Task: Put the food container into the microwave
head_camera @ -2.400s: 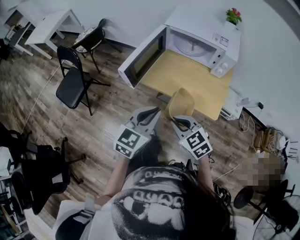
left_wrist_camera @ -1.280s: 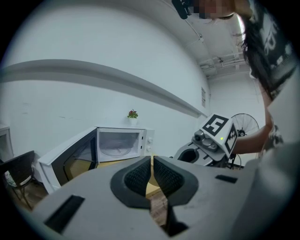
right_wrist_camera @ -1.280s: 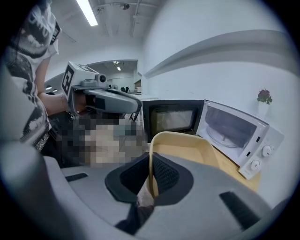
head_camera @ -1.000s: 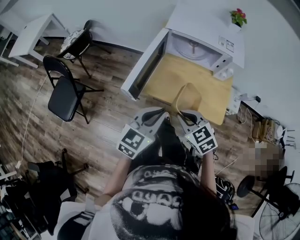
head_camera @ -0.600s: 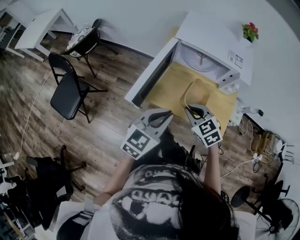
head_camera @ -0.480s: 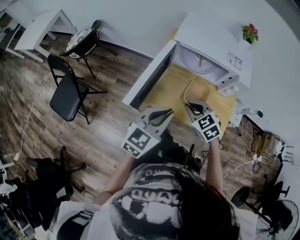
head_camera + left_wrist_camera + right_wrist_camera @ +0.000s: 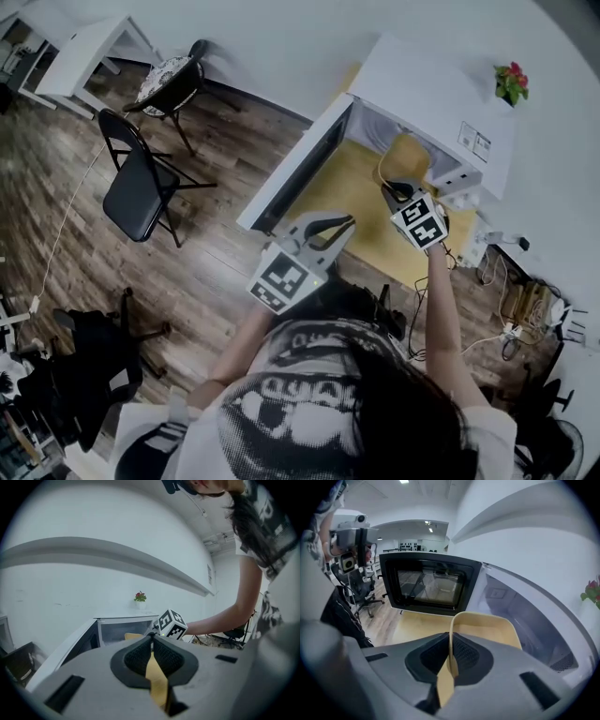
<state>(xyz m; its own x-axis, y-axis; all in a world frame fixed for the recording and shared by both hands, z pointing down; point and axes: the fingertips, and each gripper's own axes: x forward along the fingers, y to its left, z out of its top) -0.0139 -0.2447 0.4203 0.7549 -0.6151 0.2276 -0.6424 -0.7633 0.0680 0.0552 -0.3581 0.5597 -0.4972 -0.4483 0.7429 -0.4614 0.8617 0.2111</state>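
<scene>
The tan food container (image 7: 411,155) hangs at the mouth of the white microwave (image 7: 436,89), partly inside the opening. My right gripper (image 7: 398,190) is shut on its near rim; in the right gripper view the rim (image 7: 451,634) runs between the pads with the tray (image 7: 487,625) reaching toward the cavity (image 7: 529,620). The microwave door (image 7: 295,169) stands swung open to the left. My left gripper (image 7: 347,222) hovers over the yellow table (image 7: 352,192), shut and holding nothing. From the left gripper view (image 7: 152,651) I see the container (image 7: 132,636) at the opening.
A small potted plant (image 7: 512,82) sits on the microwave's top. A black folding chair (image 7: 136,183) and an office chair (image 7: 94,366) stand on the wood floor to the left. A white table (image 7: 94,47) is at the far left. Cables (image 7: 525,300) lie at the right.
My right gripper has carried the container forward from over the table's near edge to the microwave's mouth. The left gripper has stayed shut and followed slightly forward.
</scene>
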